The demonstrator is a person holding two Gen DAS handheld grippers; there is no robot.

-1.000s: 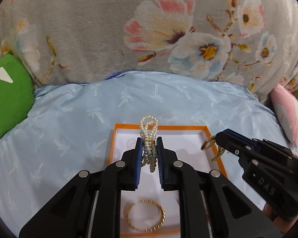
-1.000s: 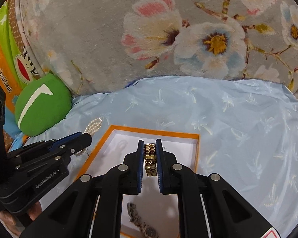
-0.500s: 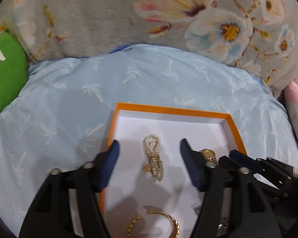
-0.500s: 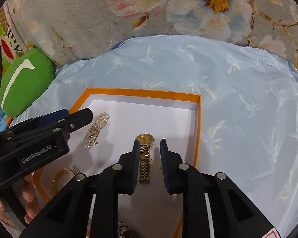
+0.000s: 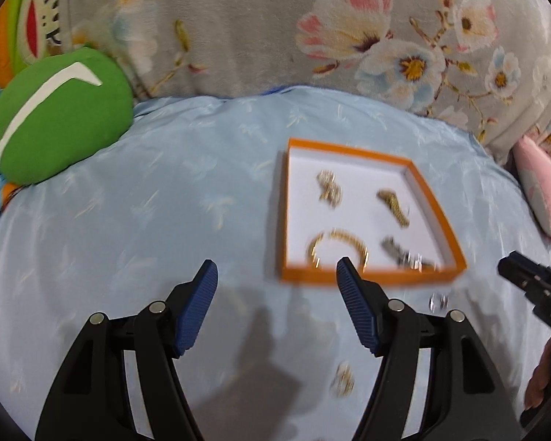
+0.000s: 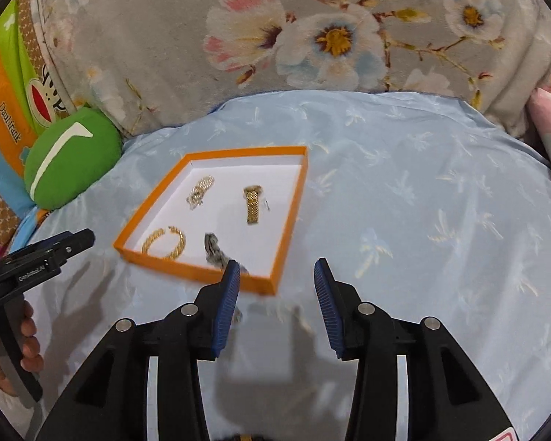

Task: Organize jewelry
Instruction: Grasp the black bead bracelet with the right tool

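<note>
Between the spread blue pads of the left tool (image 5: 277, 272): bare pale-blue bedspread (image 5: 136, 228) only; jaws wide, holding nothing; tool poised above the cloth, left of and nearer than the orange tray (image 5: 363, 278); right tool (image 6: 275, 270): jaws likewise wide, empty, hovering just short of the tray's near right corner, its left pad (image 6: 226, 305) overlapping the tray's near rim in view.

Tray, orange-rimmed with white floor, resting on the bedspread; contents, four pieces, each apart from the others:
- pearl bracelet (image 6: 201, 192) with gold charm, far left part;
- gold watch (image 6: 252, 204), far right part, band running toward the near rim;
- gold chain bangle (image 6: 165, 242), near left corner;
- silver watch (image 6: 215, 251), near right part, partly hidden behind the right tool's left pad.

Outside the tray, on the bedspread near its front rim: small gold piece (image 5: 343, 384), blurred, kind not discernible; small silvery piece (image 5: 438, 300), blurred, just beside the near right corner.

Surroundings: green cushion (image 6: 68, 156) with white stripe at the far left edge of the bedspread; grey floral blanket (image 6: 312, 36) rising behind; pink pillow (image 5: 543, 187) at the right.
</note>
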